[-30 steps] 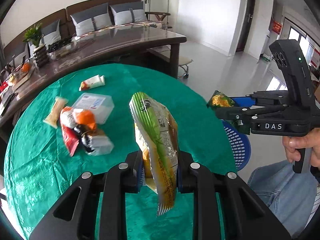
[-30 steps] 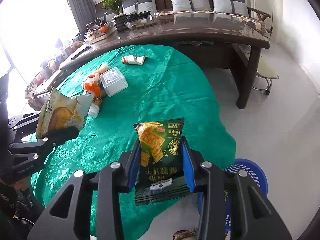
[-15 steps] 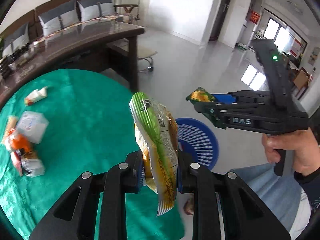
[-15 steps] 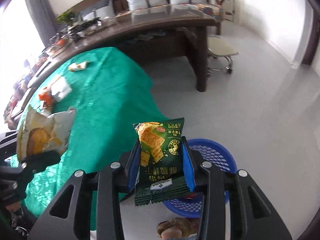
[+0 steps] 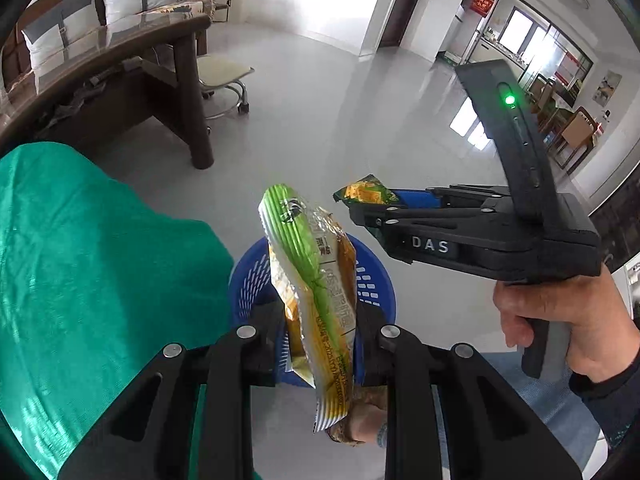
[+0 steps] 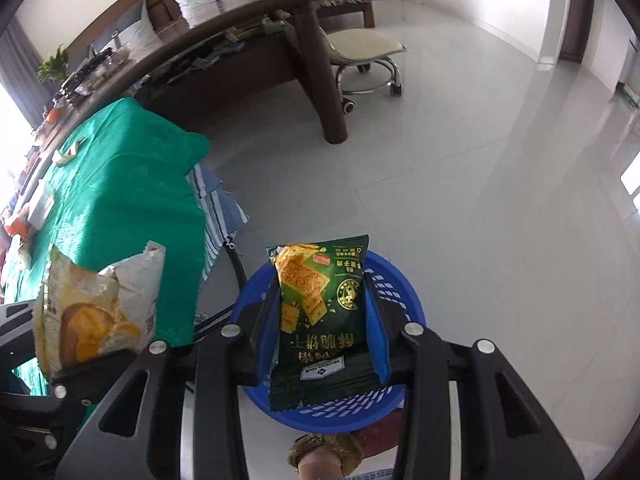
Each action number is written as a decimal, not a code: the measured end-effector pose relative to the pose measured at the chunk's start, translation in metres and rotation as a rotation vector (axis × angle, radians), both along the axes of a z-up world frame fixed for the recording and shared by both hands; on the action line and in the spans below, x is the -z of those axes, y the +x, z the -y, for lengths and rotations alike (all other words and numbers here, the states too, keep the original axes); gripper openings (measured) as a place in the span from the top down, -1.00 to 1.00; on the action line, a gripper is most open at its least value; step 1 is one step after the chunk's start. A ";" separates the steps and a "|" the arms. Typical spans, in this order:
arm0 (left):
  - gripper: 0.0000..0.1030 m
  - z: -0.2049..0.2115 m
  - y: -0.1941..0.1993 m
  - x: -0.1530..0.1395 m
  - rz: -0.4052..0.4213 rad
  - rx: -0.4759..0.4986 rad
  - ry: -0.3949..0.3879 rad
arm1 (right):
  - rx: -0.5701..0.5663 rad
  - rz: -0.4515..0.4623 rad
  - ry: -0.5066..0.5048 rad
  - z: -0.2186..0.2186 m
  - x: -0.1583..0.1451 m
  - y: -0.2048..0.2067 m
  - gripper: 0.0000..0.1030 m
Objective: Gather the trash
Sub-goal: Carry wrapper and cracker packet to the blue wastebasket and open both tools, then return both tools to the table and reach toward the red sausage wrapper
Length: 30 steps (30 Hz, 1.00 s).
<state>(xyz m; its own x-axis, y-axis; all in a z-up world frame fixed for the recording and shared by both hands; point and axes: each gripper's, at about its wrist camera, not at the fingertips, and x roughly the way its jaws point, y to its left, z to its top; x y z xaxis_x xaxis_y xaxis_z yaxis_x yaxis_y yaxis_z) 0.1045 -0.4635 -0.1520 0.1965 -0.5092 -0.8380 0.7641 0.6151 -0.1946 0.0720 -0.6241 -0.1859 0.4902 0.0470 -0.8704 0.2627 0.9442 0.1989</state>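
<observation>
Both hands have swung away from the green-clothed table point(image 6: 120, 184) and tipped downward, so that the blue basket point(image 6: 400, 280) on the floor now sits directly under both sets of fingers, where a second ago it only peeked out past the table's edge. The left gripper point(image 5: 320, 340) is clamped on the green-and-yellow wrapper point(image 5: 316, 280), which stands upright between its pads with its lower tail hanging free over the basket's rim; the right gripper point(image 6: 324, 332) is clamped on the dark green cracker packet point(image 6: 324, 300), its printed face toward the camera and its bottom seam over the basket's interior. Neither grip has loosened in that time. The person's hand point(image 5: 560, 320) on the right gripper's handle shows in the left view, level with the basket. The remaining litter (a small wrapper point(image 6: 68, 152) and a few blurred pieces) lies back along the far left edge of the table. My reading is that the carry is done and the release is the step in hand: opening both jaws should drop both pieces inside, though the light wrapper might snag on a pad.
</observation>
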 end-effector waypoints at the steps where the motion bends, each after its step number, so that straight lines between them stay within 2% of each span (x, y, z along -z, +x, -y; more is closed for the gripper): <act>1: 0.53 0.005 0.002 0.007 -0.006 0.000 0.005 | 0.011 -0.003 0.008 0.005 0.003 -0.001 0.28; 10: 0.51 0.034 0.026 0.059 -0.056 0.008 0.034 | 0.051 -0.044 0.098 0.026 0.029 0.003 0.23; 11: 0.48 0.032 0.023 0.061 -0.057 0.014 0.031 | 0.057 -0.044 0.105 0.029 0.031 0.002 0.00; 12: 0.29 0.036 0.025 0.066 -0.054 0.017 0.035 | 0.071 -0.043 0.110 0.030 0.031 0.001 -0.24; 13: 0.09 0.038 0.029 0.070 -0.046 0.011 0.037 | 0.085 -0.034 0.121 0.031 0.030 -0.001 -0.26; 14: -0.32 0.039 0.031 0.071 -0.034 -0.003 0.037 | 0.090 -0.024 0.126 0.032 0.028 -0.002 -0.27; 15: -0.54 0.037 0.033 0.069 -0.012 -0.028 0.024 | 0.097 -0.011 0.126 0.034 0.024 -0.004 -0.33; 17: -0.79 0.032 0.035 0.062 0.025 -0.071 -0.005 | 0.112 0.011 0.122 0.037 0.018 -0.008 -0.42; 18: -0.83 0.028 0.034 0.055 0.046 -0.091 -0.029 | 0.119 0.023 0.119 0.038 0.015 -0.010 -0.51; 22: -0.90 0.007 0.028 0.027 0.125 -0.121 -0.095 | 0.143 0.072 0.075 0.035 -0.002 -0.015 -0.54; 23: -0.90 0.002 0.023 0.018 0.146 -0.129 -0.111 | 0.148 0.088 0.058 0.033 -0.007 -0.015 -0.63; 24: -0.90 -0.006 0.019 0.010 0.150 -0.130 -0.132 | 0.152 0.104 0.042 0.031 -0.011 -0.015 -0.77; 27: -0.90 -0.030 0.009 -0.007 0.119 -0.132 -0.153 | 0.154 0.169 -0.025 0.019 -0.028 -0.019 -0.78; 30: -0.90 -0.058 -0.006 -0.017 0.112 -0.128 -0.116 | 0.141 0.228 -0.062 0.000 -0.042 -0.023 -0.78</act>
<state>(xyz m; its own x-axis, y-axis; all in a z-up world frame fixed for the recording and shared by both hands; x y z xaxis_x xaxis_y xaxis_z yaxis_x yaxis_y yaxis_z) 0.0986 -0.4059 -0.1351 0.3548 -0.5659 -0.7443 0.7017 0.6872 -0.1881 0.0493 -0.6242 -0.1436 0.6716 -0.0855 -0.7360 0.3479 0.9134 0.2113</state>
